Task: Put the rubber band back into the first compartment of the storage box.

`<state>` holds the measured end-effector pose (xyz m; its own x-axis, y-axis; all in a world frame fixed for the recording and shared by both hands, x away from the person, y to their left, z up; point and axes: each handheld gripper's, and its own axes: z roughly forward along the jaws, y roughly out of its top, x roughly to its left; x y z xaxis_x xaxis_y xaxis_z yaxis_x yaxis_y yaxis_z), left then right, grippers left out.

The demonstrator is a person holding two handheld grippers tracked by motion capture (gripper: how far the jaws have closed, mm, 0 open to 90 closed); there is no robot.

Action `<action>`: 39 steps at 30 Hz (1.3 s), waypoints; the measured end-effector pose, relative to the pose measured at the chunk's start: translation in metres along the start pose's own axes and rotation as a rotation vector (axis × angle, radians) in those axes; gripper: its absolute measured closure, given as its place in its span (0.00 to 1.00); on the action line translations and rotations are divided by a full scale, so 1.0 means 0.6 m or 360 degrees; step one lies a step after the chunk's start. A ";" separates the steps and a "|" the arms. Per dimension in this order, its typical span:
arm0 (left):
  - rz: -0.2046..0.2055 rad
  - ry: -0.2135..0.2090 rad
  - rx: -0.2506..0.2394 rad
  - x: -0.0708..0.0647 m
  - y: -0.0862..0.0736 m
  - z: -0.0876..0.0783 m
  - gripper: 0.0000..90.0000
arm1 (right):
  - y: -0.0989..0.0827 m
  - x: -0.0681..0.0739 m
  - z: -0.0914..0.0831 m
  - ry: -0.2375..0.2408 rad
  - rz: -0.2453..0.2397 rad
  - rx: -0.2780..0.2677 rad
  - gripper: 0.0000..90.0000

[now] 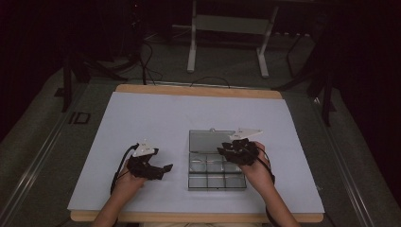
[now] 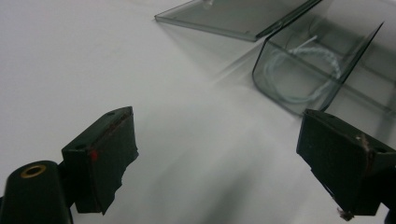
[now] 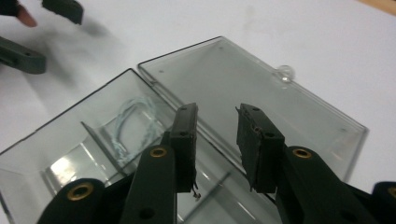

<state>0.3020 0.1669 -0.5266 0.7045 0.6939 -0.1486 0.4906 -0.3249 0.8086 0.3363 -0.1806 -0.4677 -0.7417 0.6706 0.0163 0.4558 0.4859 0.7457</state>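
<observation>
A clear plastic compartment box (image 1: 216,178) lies open in the middle of the white mat, its lid (image 1: 207,141) flat behind it. A coiled white cable (image 1: 202,164) rests in one compartment, also seen as the cable (image 2: 303,70) and the cable (image 3: 133,123). My right gripper (image 1: 225,153) hovers over the box near the hinge; in the right gripper view its jaws (image 3: 215,126) stand a little apart with nothing between them. My left gripper (image 1: 163,169) sits on the mat left of the box (image 2: 322,60), jaws wide open (image 2: 217,149) and empty.
The white mat (image 1: 142,118) covers a wooden table whose edge (image 1: 198,90) shows at the back. A metal stand (image 1: 227,28) and loose cables are on the floor beyond. The other gripper (image 3: 60,9) shows at the top left of the right gripper view.
</observation>
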 end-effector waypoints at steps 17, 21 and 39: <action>-0.0038 0.0025 0.0080 0.007 0.029 0.011 0.11 | -0.029 -0.056 -0.028 -0.0124 0.0035 -0.0032 0.74; -0.0047 0.0003 0.0090 0.008 0.034 0.016 0.11 | -0.035 -0.064 -0.028 -0.0142 0.0035 -0.0032 0.73; -0.0034 -0.0010 0.0100 0.002 0.084 0.041 0.11 | -0.044 -0.093 -0.035 -0.0248 0.0040 -0.0060 0.67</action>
<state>0.3404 0.1356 -0.5004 0.6965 0.6973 -0.1693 0.5369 -0.3499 0.7677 0.3554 -0.2423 -0.4742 -0.6436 0.7625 -0.0662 0.4523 0.4487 0.7708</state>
